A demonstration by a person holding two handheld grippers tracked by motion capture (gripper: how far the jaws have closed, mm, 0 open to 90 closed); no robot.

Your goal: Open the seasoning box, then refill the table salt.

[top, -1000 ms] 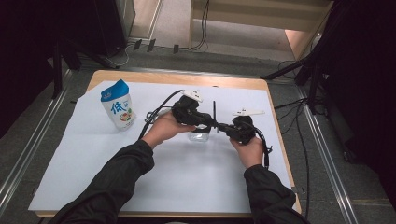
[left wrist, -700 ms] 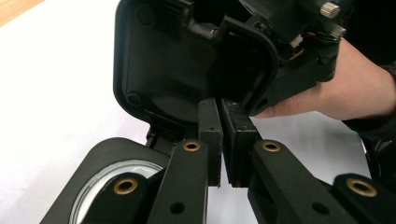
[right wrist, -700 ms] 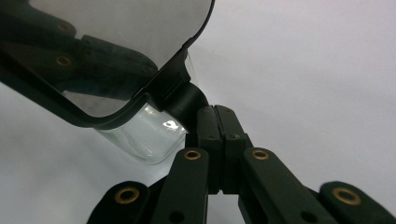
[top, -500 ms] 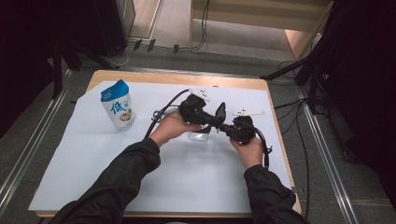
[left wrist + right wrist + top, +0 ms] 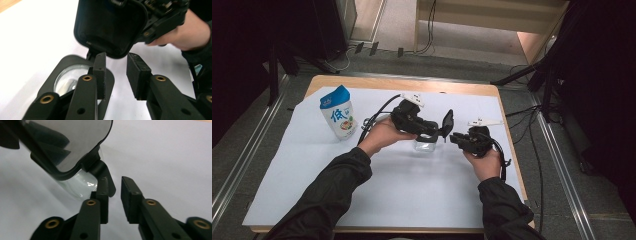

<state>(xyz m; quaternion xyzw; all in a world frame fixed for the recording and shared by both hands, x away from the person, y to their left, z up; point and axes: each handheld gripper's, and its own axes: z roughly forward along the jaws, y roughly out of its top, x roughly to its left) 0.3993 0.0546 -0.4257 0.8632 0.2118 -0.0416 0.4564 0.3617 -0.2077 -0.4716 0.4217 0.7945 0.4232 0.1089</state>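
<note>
A small clear container (image 5: 426, 145) with a black rim stands on the white sheet between my hands. Its black hinged lid (image 5: 447, 122) is swung up and stands nearly upright. My left gripper (image 5: 435, 133) reaches in from the left, just over the container. In the left gripper view its jaws have just been opening; the left gripper (image 5: 116, 75) stands open with nothing between the pads, the lid (image 5: 110, 27) above them and the container (image 5: 71, 78) below left. My right gripper (image 5: 115, 197) has also just been opening and stands open beside the lid's hinge (image 5: 101, 170), holding nothing.
A blue and white milk pouch (image 5: 338, 113) stands upright at the back left of the white sheet (image 5: 302, 165). Cables trail from both grippers toward the table's far edge. The wooden table edge (image 5: 507, 130) runs close by the right hand.
The lid has swung from thin edge-on to a tilted, nearly upright stand. The left gripper has shifted right toward it. Both grippers' jaws have parted and let go.
</note>
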